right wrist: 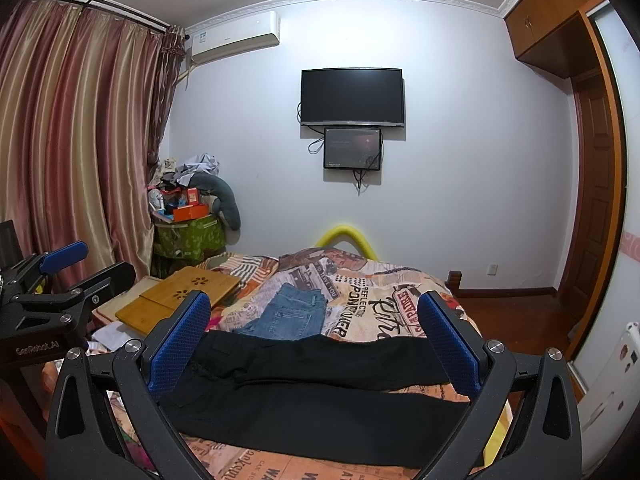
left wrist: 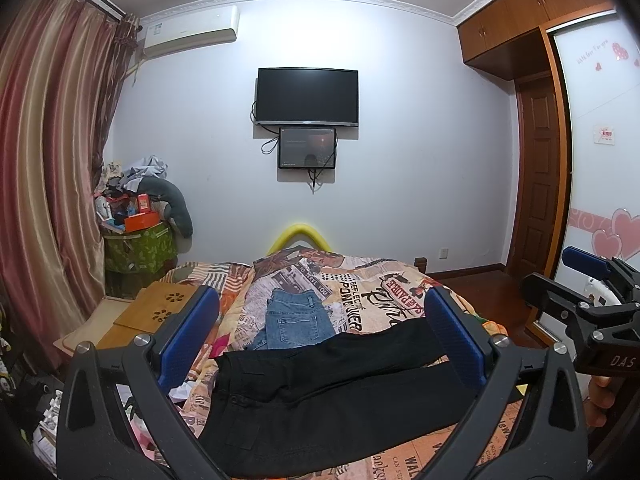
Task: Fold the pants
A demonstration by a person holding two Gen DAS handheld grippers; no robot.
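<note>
Black pants (left wrist: pixel 320 392) (right wrist: pixel 320 380) lie spread flat across the near part of the bed, waist to the left and legs running right. Folded blue jeans (left wrist: pixel 296 320) (right wrist: pixel 288 312) rest just beyond them. My left gripper (left wrist: pixel 324 332) hovers open over the waist half, its blue pads wide apart with nothing between them. My right gripper (right wrist: pixel 316 344) is likewise open over the pants and holds nothing. Each gripper shows at the edge of the other's view: the right gripper (left wrist: pixel 560 276) and the left gripper (right wrist: pixel 88 266).
A printed quilt (left wrist: pixel 384 292) (right wrist: pixel 384 296) covers the bed. A wooden lap desk (left wrist: pixel 160 308) (right wrist: pixel 188 292) lies at its left side. A cluttered green box (left wrist: pixel 140 248) stands by the curtain (left wrist: pixel 48 160). A TV (left wrist: pixel 307 96) hangs on the far wall; a wardrobe (left wrist: pixel 592 140) is at right.
</note>
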